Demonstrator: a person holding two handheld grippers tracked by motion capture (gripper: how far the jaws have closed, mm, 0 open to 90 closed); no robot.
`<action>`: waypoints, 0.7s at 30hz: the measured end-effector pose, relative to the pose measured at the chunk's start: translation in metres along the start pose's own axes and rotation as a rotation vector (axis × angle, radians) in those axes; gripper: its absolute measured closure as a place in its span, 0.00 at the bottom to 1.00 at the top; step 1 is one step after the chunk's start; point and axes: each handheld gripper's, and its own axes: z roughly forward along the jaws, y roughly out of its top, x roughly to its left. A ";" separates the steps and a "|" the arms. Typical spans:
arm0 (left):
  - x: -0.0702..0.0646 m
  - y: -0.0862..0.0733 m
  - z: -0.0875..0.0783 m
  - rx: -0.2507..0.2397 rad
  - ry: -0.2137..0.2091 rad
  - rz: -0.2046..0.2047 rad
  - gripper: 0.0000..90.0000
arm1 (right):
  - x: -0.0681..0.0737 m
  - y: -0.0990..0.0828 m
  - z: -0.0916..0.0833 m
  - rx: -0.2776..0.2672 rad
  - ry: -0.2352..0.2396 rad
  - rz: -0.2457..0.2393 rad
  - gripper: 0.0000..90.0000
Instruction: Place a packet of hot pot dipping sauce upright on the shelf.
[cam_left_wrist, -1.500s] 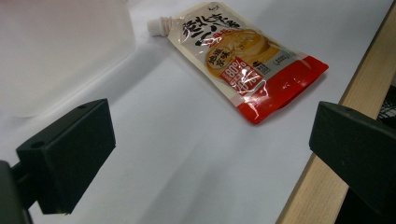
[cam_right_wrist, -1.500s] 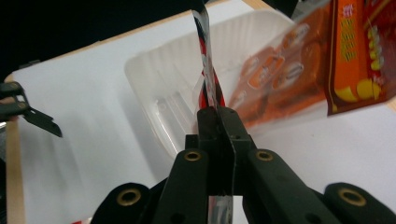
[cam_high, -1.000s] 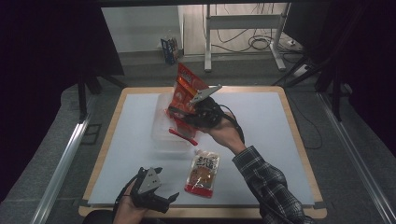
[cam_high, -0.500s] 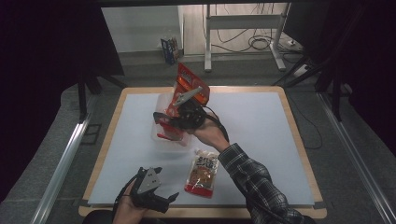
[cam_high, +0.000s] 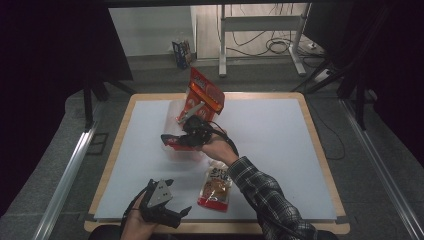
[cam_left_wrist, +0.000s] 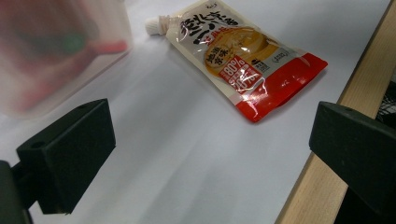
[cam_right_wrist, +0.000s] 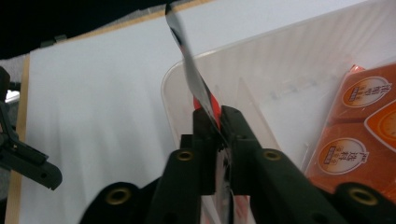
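Right gripper (cam_right_wrist: 217, 122): fingers pinched on red pouch (cam_right_wrist: 187, 60), clear bin (cam_right_wrist: 280, 60) just beyond; left gripper (cam_left_wrist: 210, 154): fingers wide apart, empty; sauce pouch (cam_left_wrist: 243, 51) ahead on counter (cam_left_wrist: 177, 154).

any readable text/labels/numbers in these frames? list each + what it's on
"80%": on the red-bottomed spouted pouch lying on the white table, clear in the left gripper view.
Large Chinese characters at the top of that pouch: too stylised and angled to read surely.
Round labels on the orange packets in the clear container: Chinese print, too small and blurred.
Red bag held in the right gripper: print unreadable.
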 end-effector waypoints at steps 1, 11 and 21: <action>0.000 0.000 0.000 0.000 0.000 -0.001 0.00 | -0.001 0.000 -0.002 -0.009 -0.006 0.006 0.89; 0.000 0.000 0.002 0.008 -0.008 -0.007 0.00 | -0.003 -0.007 -0.022 -0.043 -0.112 0.018 0.38; 0.000 0.000 0.005 0.016 -0.033 -0.029 0.01 | -0.003 -0.030 -0.034 -0.074 -0.151 0.033 0.11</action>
